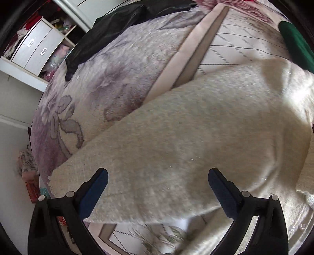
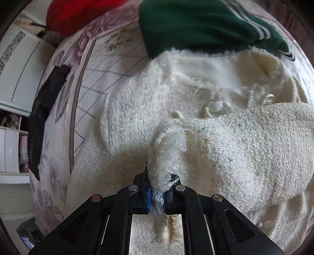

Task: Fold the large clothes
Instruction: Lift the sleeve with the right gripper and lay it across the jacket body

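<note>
Right gripper (image 2: 158, 188) is clamped tight on a bunched fold of the cream sweater (image 2: 225, 149), the fuzzy knit squeezed between its blue pads and a tuft poking out behind them. From that pinch the fabric rises in a twisted ridge and spreads out over the bed (image 2: 58, 145). Part of the sweater is folded over on the right, and its paler inside and some loose threads show beyond the fold.

Left gripper (image 1: 158, 179) is spread wide with nothing between its fingers (image 1: 98, 188); whether they touch the knit below cannot be told. Under it the sweater (image 1: 176, 149) forms a broad flat panel running slantwise across the bed, with its frayed corner near the bed's left edge and its near edge lying over the quilted sheet (image 1: 231, 45).

A floral blanket (image 1: 109, 78) covers the left part of the bed (image 1: 47, 141). A black garment (image 1: 109, 27) lies along the far left edge of the bed. A green garment (image 2: 200, 25) with white stripes sits at the far side, touching the sweater's top edge. A red garment (image 2: 78, 11) lies past it at the far left corner. White drawers (image 1: 33, 49) stand beyond the bed on the left
</note>
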Motion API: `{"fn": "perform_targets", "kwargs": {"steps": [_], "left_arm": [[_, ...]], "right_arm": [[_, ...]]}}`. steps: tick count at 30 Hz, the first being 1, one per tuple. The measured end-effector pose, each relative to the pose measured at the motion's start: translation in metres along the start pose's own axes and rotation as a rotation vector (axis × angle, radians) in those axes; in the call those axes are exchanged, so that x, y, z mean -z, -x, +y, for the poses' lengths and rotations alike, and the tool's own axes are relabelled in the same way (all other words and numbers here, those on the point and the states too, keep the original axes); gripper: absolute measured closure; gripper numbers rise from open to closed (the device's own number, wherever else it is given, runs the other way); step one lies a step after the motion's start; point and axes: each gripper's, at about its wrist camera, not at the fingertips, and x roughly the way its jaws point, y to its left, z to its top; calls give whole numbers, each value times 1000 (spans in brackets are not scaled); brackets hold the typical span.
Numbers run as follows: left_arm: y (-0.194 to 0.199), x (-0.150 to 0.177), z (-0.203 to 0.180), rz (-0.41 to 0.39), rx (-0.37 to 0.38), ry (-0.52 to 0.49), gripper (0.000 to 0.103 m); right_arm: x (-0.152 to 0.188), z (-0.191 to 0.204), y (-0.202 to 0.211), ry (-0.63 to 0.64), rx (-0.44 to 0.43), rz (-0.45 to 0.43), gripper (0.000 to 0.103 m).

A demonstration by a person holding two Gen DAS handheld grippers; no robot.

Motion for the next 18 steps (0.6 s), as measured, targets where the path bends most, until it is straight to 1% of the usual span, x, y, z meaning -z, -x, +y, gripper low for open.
{"fn": "perform_targets", "kwargs": {"steps": [2, 3, 5, 7, 8, 9, 10, 11, 13, 16, 18], "left_arm": [[-5, -2, 9, 8, 0, 8, 0], [-7, -2, 11, 13, 2, 10, 0], [-5, -2, 16, 20, 23, 14, 0], [2, -1, 19, 11, 42, 15, 0], [8, -1, 19, 4, 60, 15, 0], [14, 0, 20, -3, 76, 16, 0], [20, 2, 20, -10, 85, 17, 0], [26, 2, 19, -17, 96, 15, 0], [38, 5, 14, -22, 125, 10, 0], [54, 10, -6, -19, 167, -25, 0], [64, 13, -25, -20, 188, -52, 0]], "right_arm": [[0, 10, -14, 41, 1, 48, 93], [2, 13, -19, 58, -17, 74, 90], [1, 13, -21, 65, -84, 117, 72], [6, 5, -9, 40, -178, 143, 64], [12, -4, 4, 27, -208, 139, 57], [18, -13, 18, 16, -229, 124, 54], [27, -29, 36, -3, -246, 100, 52], [34, -45, 50, -24, -241, 83, 51], [53, -90, 78, -100, -192, 49, 51], [84, -184, 109, -277, -105, 39, 51], [97, -238, 120, -383, -83, 16, 51]]}}
